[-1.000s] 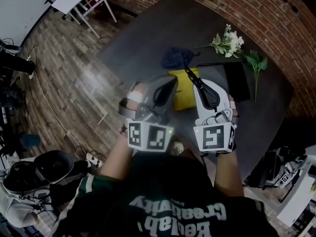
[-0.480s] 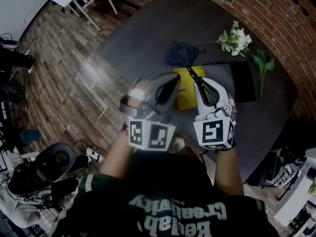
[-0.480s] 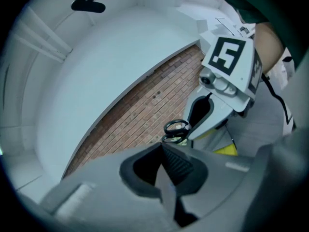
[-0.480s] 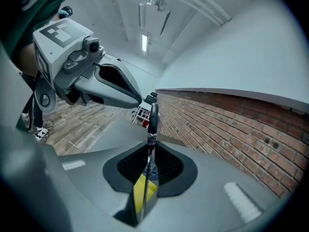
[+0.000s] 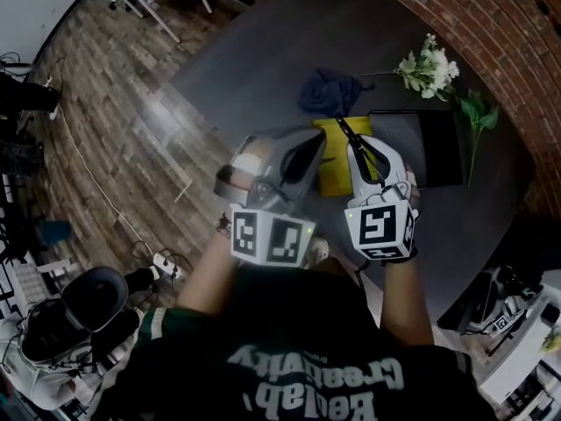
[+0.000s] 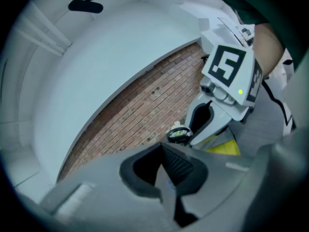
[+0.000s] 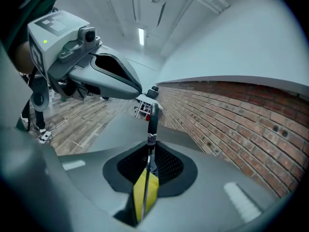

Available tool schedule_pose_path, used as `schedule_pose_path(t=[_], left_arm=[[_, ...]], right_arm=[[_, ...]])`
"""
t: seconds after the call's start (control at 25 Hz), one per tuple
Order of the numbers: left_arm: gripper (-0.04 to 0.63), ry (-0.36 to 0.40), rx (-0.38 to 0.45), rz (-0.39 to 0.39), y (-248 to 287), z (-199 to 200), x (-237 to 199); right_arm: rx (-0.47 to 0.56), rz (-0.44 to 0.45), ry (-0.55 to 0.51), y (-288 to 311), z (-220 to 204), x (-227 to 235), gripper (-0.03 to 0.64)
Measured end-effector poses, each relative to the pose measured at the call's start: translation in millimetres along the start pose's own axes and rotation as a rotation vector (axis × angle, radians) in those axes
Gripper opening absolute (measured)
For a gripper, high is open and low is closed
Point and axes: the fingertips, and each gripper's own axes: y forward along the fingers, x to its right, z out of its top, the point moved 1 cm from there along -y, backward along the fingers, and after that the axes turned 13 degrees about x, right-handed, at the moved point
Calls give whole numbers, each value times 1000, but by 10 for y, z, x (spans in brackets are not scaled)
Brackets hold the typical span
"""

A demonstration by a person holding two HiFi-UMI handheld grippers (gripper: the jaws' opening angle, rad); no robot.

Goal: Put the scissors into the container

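My right gripper (image 5: 358, 147) is shut on the scissors (image 5: 344, 130), whose black handle sticks out past the fingertips. Seen from the right gripper view, the blade runs between the pads and the handle (image 7: 152, 116) stands up beyond them. A flat yellow container (image 5: 337, 167) lies on the dark table right under both grippers, and its yellow shows through the jaws (image 7: 145, 193). My left gripper (image 5: 314, 140) hangs beside the right one, shut with nothing in it. The left gripper view shows the right gripper (image 6: 205, 122) and a handle ring (image 6: 179, 135).
A blue cloth (image 5: 328, 91) lies just beyond the yellow container. A black flat tray (image 5: 429, 147) sits to its right, with white flowers (image 5: 431, 67) and green leaves (image 5: 478, 112) behind. The table (image 5: 254, 68) ends near the person; a brick wall (image 5: 508, 24) runs behind.
Both grippers have sunk a little toward the table above the yellow container. The scissors stay in the right gripper throughout.
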Motion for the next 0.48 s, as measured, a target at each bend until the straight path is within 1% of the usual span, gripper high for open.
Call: schedule_pose_path(t=[0.48], left_arm=[[2, -49, -32, -25, 137, -383, 16]], right_arm=[[-85, 42, 49, 310, -418, -104, 48]])
